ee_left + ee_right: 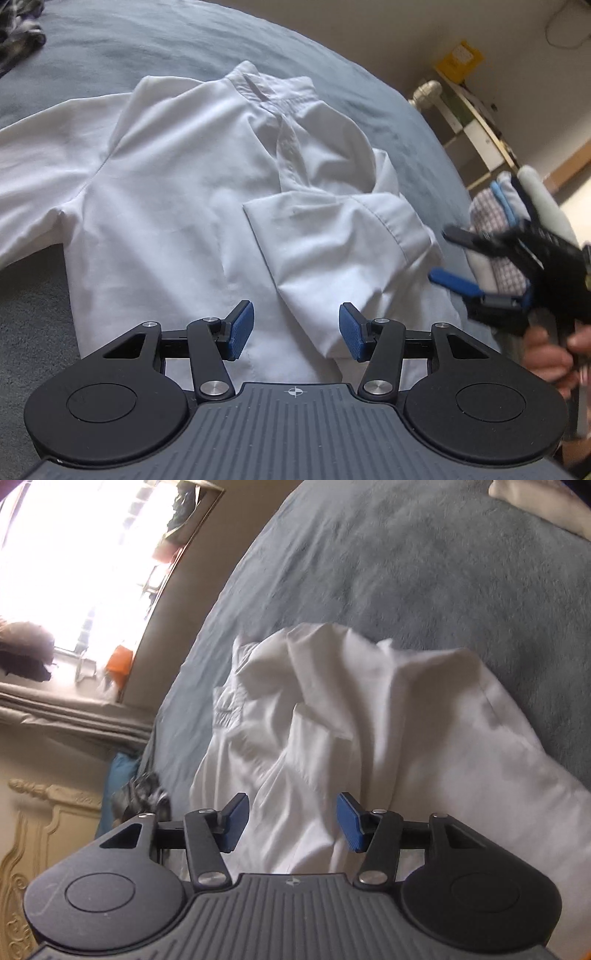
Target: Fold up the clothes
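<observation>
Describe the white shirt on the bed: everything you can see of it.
The white shirt is thin, smooth woven cloth, lightly creased. It lies front up on the grey-blue bedcover, collar at the far end, button placket running down from it. One sleeve spreads out flat to the left in the left wrist view; the other is folded across the chest, its cuff edge showing. Neither gripper grips it.

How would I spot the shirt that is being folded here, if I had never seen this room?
Look at the bed with the grey-blue cover. In its middle lies a white shirt, collar away from the camera, one sleeve already folded across its front. It is plain white, while the checked clothes stacked at the bed's edge are patterned.
</observation>
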Demonstrator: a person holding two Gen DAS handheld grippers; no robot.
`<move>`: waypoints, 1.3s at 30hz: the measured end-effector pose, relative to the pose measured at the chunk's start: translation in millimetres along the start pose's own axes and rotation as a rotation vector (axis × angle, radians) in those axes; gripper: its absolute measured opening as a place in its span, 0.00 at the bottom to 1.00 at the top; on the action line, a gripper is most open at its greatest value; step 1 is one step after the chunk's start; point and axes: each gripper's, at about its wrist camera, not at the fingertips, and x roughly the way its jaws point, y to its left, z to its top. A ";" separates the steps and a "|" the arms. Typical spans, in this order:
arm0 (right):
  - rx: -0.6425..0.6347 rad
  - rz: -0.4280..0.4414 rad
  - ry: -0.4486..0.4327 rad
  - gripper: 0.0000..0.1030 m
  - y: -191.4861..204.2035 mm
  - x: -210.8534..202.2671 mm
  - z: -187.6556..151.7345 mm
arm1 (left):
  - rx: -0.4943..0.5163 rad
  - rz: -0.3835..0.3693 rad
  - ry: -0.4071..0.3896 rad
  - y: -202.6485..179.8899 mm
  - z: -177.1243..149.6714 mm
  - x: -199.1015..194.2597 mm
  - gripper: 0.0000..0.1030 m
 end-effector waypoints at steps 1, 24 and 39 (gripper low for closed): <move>-0.006 -0.003 -0.009 0.53 -0.2 2.8 0.1 | 0.010 0.000 0.003 -0.5 -0.8 1.7 0.49; -0.242 -0.099 -0.036 0.19 21.2 39.6 6.4 | 0.025 -0.031 0.076 0.1 -12.2 33.1 0.47; -0.197 -0.136 -0.006 0.36 13.0 71.0 16.4 | 0.027 -0.053 0.066 2.0 -15.1 38.1 0.47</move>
